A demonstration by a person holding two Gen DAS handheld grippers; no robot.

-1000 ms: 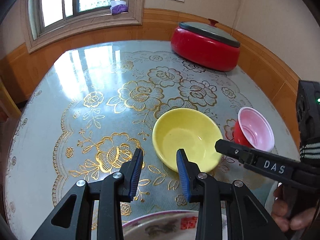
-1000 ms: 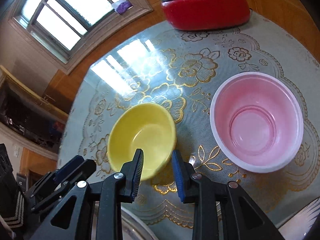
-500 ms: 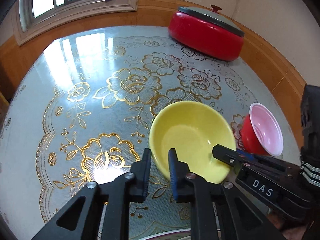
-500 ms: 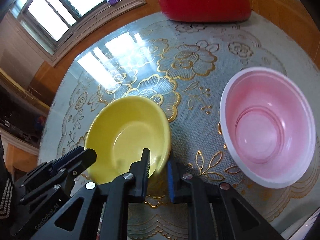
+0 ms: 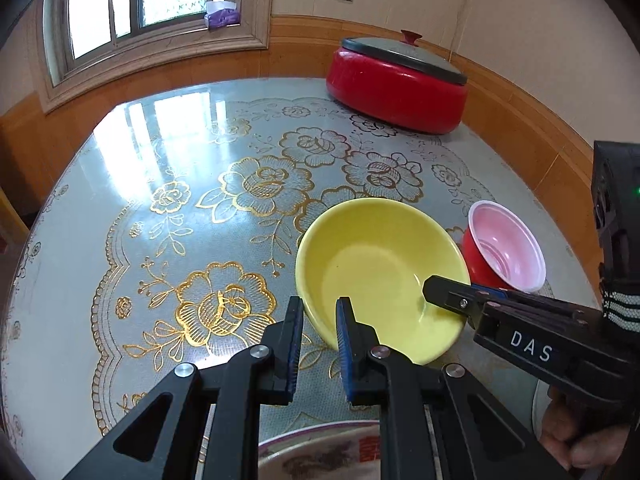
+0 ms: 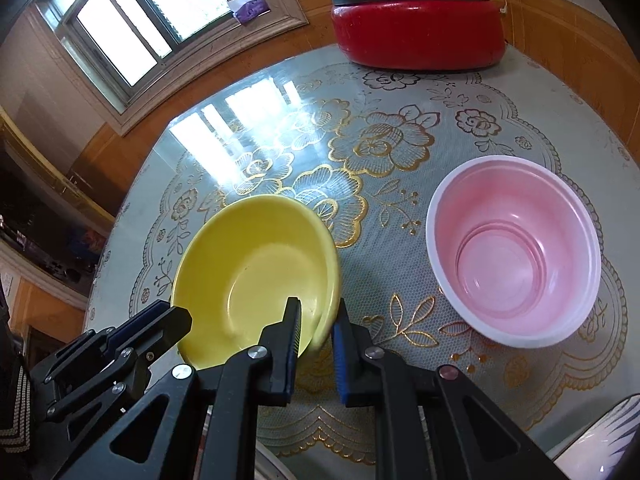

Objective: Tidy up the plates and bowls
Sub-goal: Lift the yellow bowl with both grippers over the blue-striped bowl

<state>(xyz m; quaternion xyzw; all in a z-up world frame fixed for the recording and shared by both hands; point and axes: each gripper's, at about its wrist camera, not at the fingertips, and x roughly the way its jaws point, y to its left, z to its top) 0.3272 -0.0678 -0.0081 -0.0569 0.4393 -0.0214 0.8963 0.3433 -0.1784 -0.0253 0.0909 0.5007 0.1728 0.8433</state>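
Both jaws pinch yellow bowl [image 5: 380,276] rim | left-view only: plate [image 5: 320,452], perhaps patterned

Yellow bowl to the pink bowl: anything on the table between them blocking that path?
Nothing visible. Both grippers, left gripper and right gripper, are shut on the yellow bowl rim. Only bare tablecloth lies between it and the pink bowl. The red pot sits far behind, off that line.
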